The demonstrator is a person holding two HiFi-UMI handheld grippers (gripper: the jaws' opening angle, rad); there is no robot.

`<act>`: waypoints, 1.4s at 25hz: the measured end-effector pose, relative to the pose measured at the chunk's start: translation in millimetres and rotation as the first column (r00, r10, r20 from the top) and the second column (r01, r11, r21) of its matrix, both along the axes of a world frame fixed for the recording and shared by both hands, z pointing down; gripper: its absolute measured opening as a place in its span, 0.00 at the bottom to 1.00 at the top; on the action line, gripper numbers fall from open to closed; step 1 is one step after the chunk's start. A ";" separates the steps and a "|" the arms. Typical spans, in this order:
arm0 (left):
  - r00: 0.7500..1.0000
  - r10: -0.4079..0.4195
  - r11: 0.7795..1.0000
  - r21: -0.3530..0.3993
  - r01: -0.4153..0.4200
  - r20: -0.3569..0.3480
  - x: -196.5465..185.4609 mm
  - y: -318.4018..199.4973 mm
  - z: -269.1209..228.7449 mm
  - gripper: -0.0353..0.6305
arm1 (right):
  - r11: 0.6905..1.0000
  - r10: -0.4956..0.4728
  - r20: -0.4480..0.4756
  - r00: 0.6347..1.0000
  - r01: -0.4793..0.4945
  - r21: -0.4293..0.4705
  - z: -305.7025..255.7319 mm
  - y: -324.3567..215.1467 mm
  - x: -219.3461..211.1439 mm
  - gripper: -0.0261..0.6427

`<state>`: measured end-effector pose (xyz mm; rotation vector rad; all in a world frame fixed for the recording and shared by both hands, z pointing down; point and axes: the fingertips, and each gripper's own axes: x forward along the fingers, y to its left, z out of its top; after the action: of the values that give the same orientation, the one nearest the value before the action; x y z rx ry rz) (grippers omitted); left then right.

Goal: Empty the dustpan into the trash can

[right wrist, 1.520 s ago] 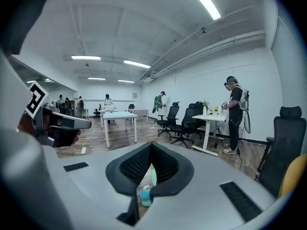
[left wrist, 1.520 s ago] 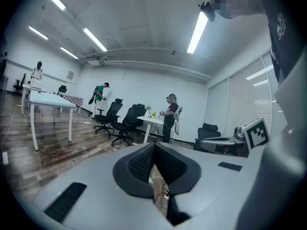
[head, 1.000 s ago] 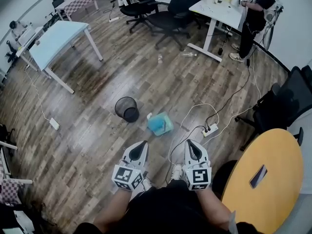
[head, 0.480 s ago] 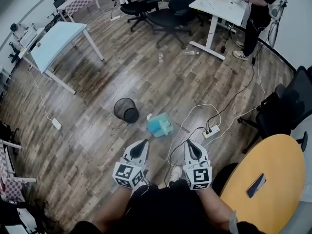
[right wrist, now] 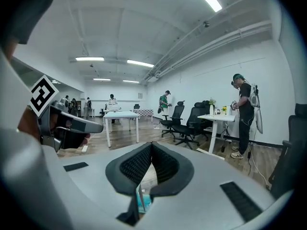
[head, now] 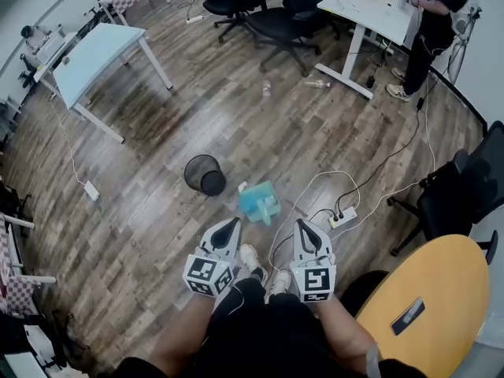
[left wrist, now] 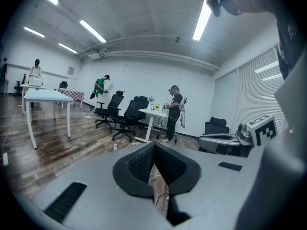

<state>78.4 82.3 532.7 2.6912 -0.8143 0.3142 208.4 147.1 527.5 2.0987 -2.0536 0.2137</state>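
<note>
The dustpan [head: 258, 201] is blue-green and lies on the wood floor [head: 142, 211], just in front of the person's feet. The trash can [head: 205, 175] is a black mesh bin. It stands near the dustpan, a little to the left and farther away.

The left gripper [head: 231, 224] and the right gripper [head: 301, 224] are held side by side, low over the floor, near the dustpan but not touching it. On both, the two jaws are pressed together. Neither one has hold of anything.

The dustpan looks like thin plastic, so it is likely light and stiff. It may also be smooth and slip a bit in the jaws. Its handle is too small to make out from here. A good place to take hold would be the handle or a side rim. It should be kept flat until it is over the bin, or whatever is in it could spill.

White cords [head: 315, 191] and a power strip [head: 343, 216] lie on the floor just right of the dustpan. A foot or a gripper could catch on them. A round yellow table [head: 429, 290] is near on the right. A pale blue table [head: 94, 50], black chairs [head: 272, 18], a white desk [head: 366, 6] and a person standing [head: 433, 30] are far off and not in the way.
</note>
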 end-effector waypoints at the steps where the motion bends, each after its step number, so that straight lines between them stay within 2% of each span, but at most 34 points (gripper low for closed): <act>1: 1.000 0.002 1.000 -0.002 -0.002 -0.004 1.1 -4.8 1.3 0.07 | 1.000 -0.001 -0.001 1.000 0.001 -0.004 1.8 -7.5 -0.5 0.07; 12: 0.999 0.037 0.997 -0.066 -0.038 -0.021 12.1 -52.9 29.9 0.07 | 0.998 0.011 0.009 1.000 -0.010 -0.064 20.3 -66.1 -6.6 0.07; 20: 1.000 0.018 0.996 -0.091 -0.018 -0.006 -11.3 -97.4 42.1 0.07 | 0.984 -0.029 0.025 0.999 0.033 -0.177 59.8 -102.6 -32.4 0.07; 29: 1.000 -0.004 0.993 -0.114 0.005 0.016 -43.1 -130.4 62.2 0.07 | 0.933 -0.073 0.053 0.996 0.087 -0.351 119.9 -129.0 -59.4 0.09; 32: 0.999 -0.023 0.992 -0.127 0.026 0.025 -51.8 -136.6 68.9 0.07 | 0.911 -0.091 0.077 0.993 0.114 -0.397 138.7 -136.3 -65.1 0.21; 35: 0.998 -0.041 0.990 -0.133 0.046 0.040 -58.0 -141.5 76.2 0.07 | 0.882 -0.082 0.095 0.992 0.117 -0.456 163.7 -138.5 -65.3 0.26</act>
<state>20.5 -59.2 608.9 2.5465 -0.8313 0.3957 143.1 8.6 691.1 1.7113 -1.9020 0.6984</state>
